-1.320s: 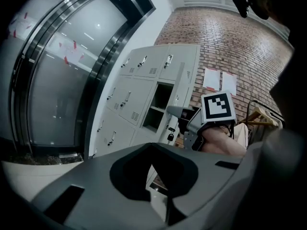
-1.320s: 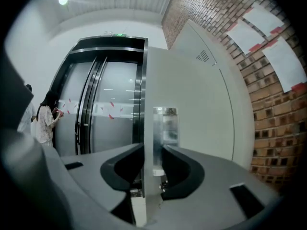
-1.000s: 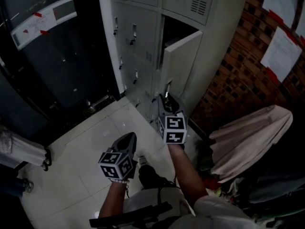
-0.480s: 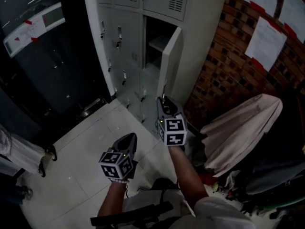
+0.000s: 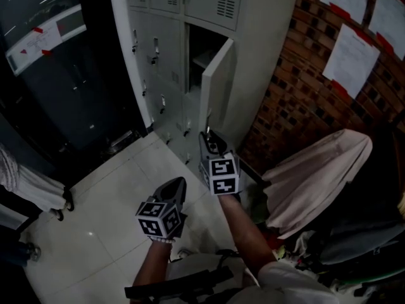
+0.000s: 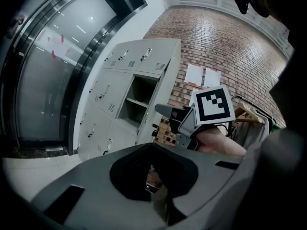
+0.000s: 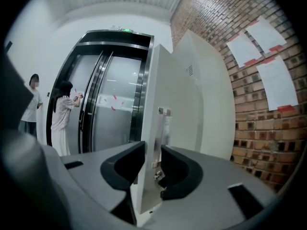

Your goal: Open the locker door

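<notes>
The locker door [image 5: 218, 81] stands partly open, its tall free edge upright and straight ahead of the right tongs [image 5: 207, 137]. Their jaws have just been closing and now pinch that edge low down, by the latch [image 7: 162, 123]. The door seems to turn on the right side of the locker [image 5: 269, 49], so opening further probably means swinging the edge rightward. The left tongs [image 5: 178, 183], together and empty, hang well apart from the door.
</notes>
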